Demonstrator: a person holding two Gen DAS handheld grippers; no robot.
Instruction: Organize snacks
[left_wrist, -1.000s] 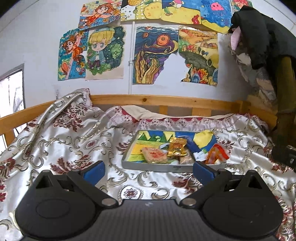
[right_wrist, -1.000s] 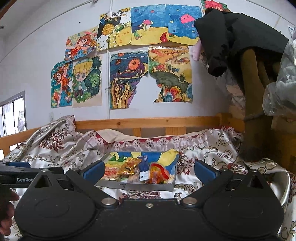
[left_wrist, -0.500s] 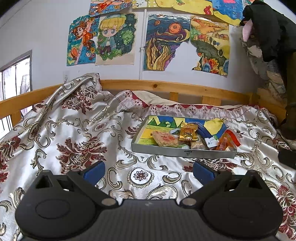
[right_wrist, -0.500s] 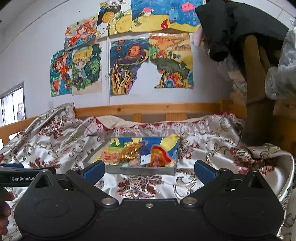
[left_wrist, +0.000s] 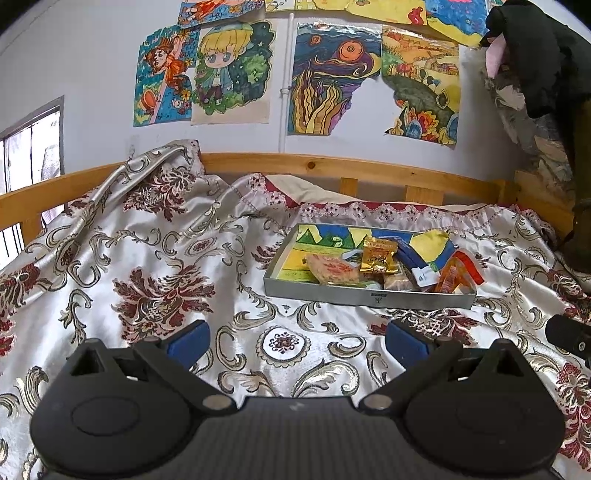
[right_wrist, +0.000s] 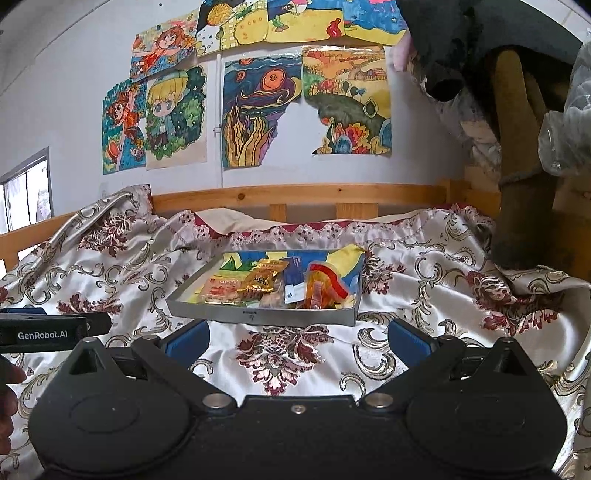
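The left gripper (left_wrist: 297, 338) had its blue-padded fingers (left_wrist: 188, 338) spread wide with nothing between them, hovering above the floral bedspread (left_wrist: 155, 266) short of the tray. The right gripper (right_wrist: 298, 338) was likewise spread wide and empty, its fingers (right_wrist: 408, 339) framing the near edge of the grey tray (right_wrist: 258, 315) from a little way back. The tray lay flat on the bedspread near the middle of the bed, its floor lined with a colourful drawing. Inside it the snacks were piled loosely together: a gold packet (left_wrist: 378, 254) propped near the centre, a pinkish-orange flat packet (left_wrist: 334, 269) to its left, a dark blue pack with a white label (left_wrist: 413, 264) to its right, and an orange and red wrapper (left_wrist: 458, 275) at the right end. In the right wrist view the side of the left gripper, printed GenRobot.AI, showed at the left edge with part of a hand (right_wrist: 9, 402) below it. Behind the bed ran a wooden rail (left_wrist: 332, 170), and children's drawings (left_wrist: 232, 70) covered the wall.
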